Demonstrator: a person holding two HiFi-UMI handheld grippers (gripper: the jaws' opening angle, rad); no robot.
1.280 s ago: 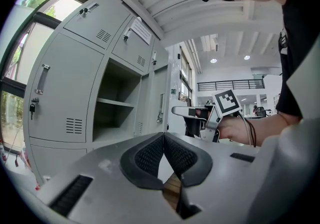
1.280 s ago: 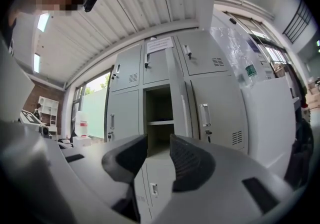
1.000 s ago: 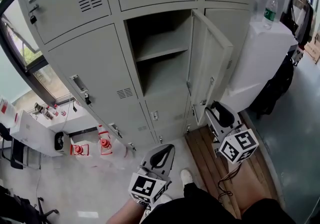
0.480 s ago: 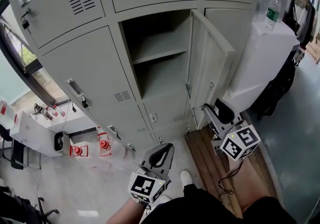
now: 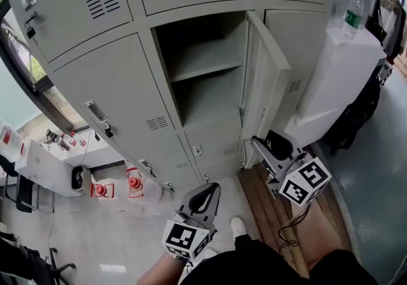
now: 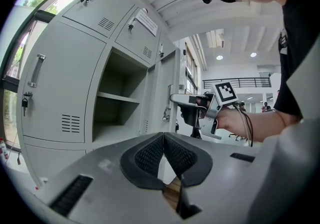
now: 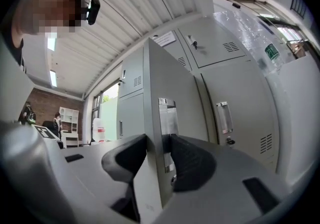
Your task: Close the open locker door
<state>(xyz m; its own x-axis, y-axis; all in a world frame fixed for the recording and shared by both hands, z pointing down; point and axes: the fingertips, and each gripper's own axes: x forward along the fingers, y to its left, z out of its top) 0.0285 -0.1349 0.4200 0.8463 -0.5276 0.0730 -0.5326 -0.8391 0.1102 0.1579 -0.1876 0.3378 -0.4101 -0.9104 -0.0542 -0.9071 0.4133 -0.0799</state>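
open locker door, pale floor, window

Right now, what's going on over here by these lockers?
A person stands at a bank of grey lockers with tongs in each hand. The right tongs sit over the free edge of the open locker door by its handle plate. They have just been closing on that edge, which is between the jaws. The left tongs are shut, hold nothing and are held low, away from the lockers. The door stands swung out from its compartment, not yet closed.
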